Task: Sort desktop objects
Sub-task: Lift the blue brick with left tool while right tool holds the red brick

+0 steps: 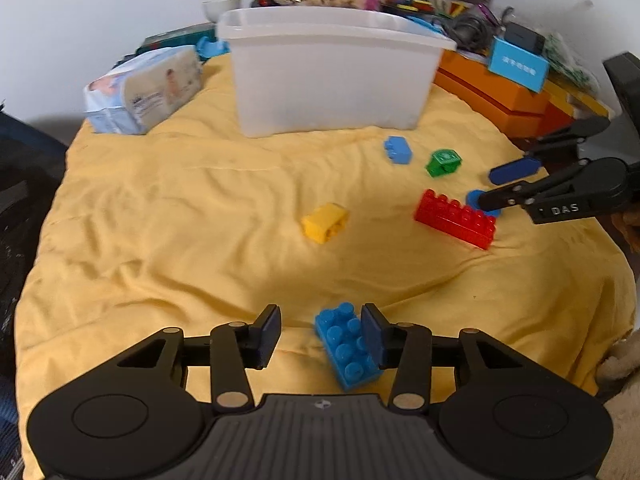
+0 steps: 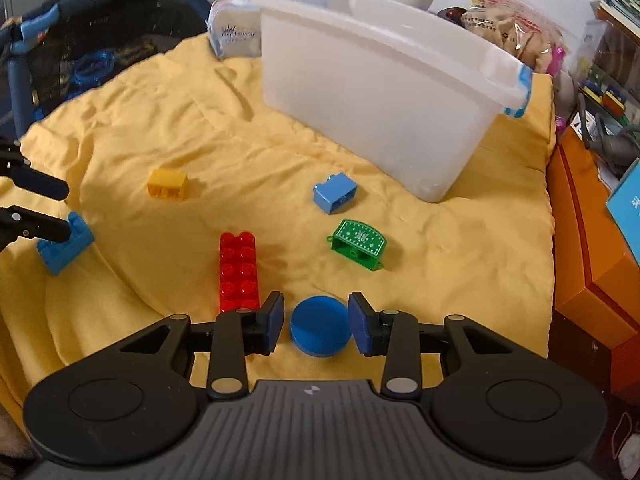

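While both grippers hover over a yellow cloth (image 1: 180, 220), the left gripper (image 1: 322, 336) straddles a blue brick (image 1: 346, 350), jaws apart. Right gripper (image 2: 316, 324) brackets a blue disc (image 2: 319, 330), pads not touching

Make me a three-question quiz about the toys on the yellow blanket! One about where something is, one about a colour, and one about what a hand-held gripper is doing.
1. Where is the blue round disc?
A. Inside the white bin
B. Between the fingers of the right hand-held gripper
C. On top of the red brick

2. What colour is the long brick beside that disc?
A. Red
B. Purple
C. White

3. What is the left hand-held gripper doing?
A. Jaws open around a blue studded brick
C. Shut on the green piece
B. Holding the yellow brick in the air

Answers:
1 B: the disc lies on the yellow blanket between the two pads, a gap on each side.
2 A: the long studded brick is bright red.
3 A: one pad stands clear of the brick, which rests on the blanket.
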Demonstrator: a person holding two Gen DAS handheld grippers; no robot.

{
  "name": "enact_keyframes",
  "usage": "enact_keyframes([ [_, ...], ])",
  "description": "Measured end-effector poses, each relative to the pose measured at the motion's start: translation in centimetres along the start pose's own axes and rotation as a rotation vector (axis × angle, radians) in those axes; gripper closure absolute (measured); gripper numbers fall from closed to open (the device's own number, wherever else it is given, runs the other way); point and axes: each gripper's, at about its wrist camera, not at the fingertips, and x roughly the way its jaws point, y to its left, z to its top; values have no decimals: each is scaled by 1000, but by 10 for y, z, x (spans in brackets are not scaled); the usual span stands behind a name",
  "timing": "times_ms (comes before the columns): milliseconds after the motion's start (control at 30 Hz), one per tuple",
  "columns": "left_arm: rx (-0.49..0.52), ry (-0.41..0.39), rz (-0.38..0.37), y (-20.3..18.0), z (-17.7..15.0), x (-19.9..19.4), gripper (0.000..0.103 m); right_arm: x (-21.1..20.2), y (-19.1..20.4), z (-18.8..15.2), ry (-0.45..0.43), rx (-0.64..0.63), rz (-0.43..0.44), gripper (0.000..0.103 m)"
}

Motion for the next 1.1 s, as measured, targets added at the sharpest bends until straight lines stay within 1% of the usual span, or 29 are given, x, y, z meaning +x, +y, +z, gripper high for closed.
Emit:
enact_keyframes([
  [33,1,-1,2,1,0,-2,54,-3,0,0,-10,-1,-2,63],
  [100,19,2,31,0,-2,-5,54,-9,2,3,-29,-8,-6,62],
  [167,18,2,56,-1,-3,-8,54,-15,4,6,-49,-14,5,58],
  [300,-40,-7,122,4,-5,-14,54,-19,12,11,-70,-34,12,53],
  [333,-57,-23,125,3,-4,-19,54,-19,13,11,-70,-36,13,53],
  [400,-85,-69,86,-1,-3,-31,53,-18,15,11,-67,-37,24,53],
  [467,-85,-74,88,-7,-2,-33,53,-17,16,10,-62,-38,33,53],
  [533,-100,-59,101,-8,-5,-28,53,-16,16,9,-58,-37,41,53],
  [633,-194,-35,52,-3,-10,-20,53,-18,17,9,-63,-37,45,53],
  [733,-278,-10,27,1,-15,-4,55,-17,16,9,-64,-27,54,53],
  [800,-278,1,13,-3,-16,3,55,-16,17,8,-63,-26,62,53],
  [833,-259,8,17,-9,-14,5,55,-16,18,8,-61,-31,65,53],
  [900,-224,2,14,-20,-12,5,55,-16,20,7,-60,-46,68,53],
  [967,-223,0,3,-23,-11,4,55,-15,19,6,-59,-47,70,53],
  [1100,-228,6,39,-20,-10,3,55,-15,18,6,-57,-42,74,53],
])
